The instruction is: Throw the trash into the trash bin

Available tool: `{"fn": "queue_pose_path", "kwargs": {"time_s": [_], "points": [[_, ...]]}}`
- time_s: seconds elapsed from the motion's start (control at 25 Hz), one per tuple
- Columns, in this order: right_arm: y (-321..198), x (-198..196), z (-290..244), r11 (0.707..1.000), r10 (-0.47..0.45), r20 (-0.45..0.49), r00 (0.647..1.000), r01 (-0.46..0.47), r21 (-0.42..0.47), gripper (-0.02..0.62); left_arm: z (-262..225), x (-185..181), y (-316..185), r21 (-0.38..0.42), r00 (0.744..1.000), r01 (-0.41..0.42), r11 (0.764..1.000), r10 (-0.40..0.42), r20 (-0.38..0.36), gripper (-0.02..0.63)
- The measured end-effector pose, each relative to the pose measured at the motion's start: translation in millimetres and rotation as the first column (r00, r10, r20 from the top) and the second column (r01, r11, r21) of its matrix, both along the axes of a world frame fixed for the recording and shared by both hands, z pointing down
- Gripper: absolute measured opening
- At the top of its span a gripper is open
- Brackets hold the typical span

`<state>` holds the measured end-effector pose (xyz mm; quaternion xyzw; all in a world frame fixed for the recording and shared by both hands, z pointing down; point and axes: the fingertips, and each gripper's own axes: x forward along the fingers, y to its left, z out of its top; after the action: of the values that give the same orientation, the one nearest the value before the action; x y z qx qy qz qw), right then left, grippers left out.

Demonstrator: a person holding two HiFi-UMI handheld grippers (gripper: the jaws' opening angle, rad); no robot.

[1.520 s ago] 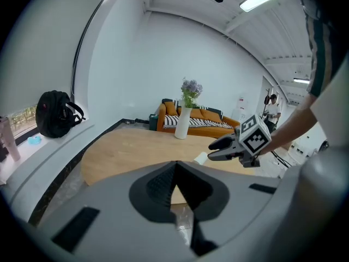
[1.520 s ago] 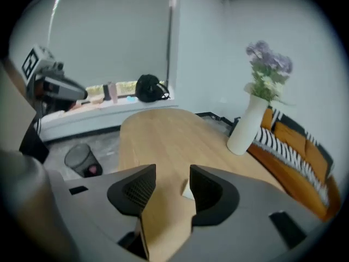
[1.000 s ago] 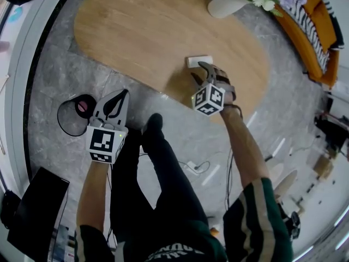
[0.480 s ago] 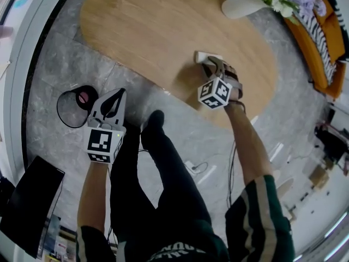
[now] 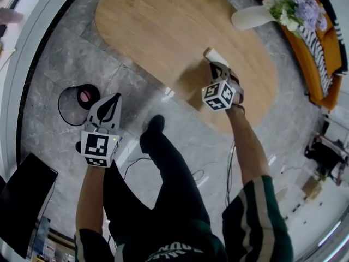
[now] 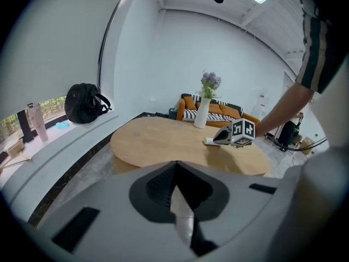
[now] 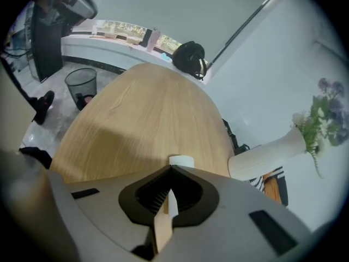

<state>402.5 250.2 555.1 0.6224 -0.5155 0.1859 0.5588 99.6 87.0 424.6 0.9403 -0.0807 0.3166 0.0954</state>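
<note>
Closing just now, the right tool (image 5: pixel 214 65) has moved forward onto the flat white trash (image 7: pixel 181 161) and pinches it on the smooth oval wooden tabletop (image 5: pixel 163 31), forearm outstretched and pitched steeply down. The left tool (image 5: pixel 115 96), jaws together and empty, hangs over the glossy grey stone floor (image 5: pixel 54 53), with the round black mesh trash bin (image 5: pixel 73 105) near its tips.

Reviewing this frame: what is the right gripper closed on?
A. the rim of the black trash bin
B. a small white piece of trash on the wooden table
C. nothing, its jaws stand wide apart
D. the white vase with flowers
B: in the right gripper view, the jaws of the right gripper have just been closing and now pinch the small white piece of trash, which lies on the wooden table.
</note>
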Motion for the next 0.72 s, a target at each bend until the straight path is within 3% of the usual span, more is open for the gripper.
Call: {"fn": "queue_pose_path", "kwargs": {"time_s": [0.08,0.16,0.28,0.48,0.72], "points": [[-1,1,3,0.999,0.053,0.029,0.998,-0.053,0.005,0.005,5,-15,-9,0.008,1.000,0.003,1.000,-0.003,-0.002,0.000],[-2,1,7,0.997,0.083,0.047,0.995,-0.083,-0.009,0.102,9,-26,-19,0.012,1.000,0.010,1.000,-0.010,-0.001,0.000],[3,3,11,0.993,0.115,0.047,0.992,-0.112,-0.044,0.175,11,-34,-25,0.000,1.000,0.020,1.000,-0.020,-0.011,0.000],[3,15,14,0.985,0.162,0.024,0.986,-0.160,-0.067,0.187,18,-38,-23,-0.006,1.000,-0.010,1.000,0.010,-0.002,0.000],[7,35,26,0.973,0.187,-0.016,0.982,-0.188,-0.136,0.186,27,-37,-26,-0.032,1.000,0.017,0.999,-0.017,0.001,0.000]]}}
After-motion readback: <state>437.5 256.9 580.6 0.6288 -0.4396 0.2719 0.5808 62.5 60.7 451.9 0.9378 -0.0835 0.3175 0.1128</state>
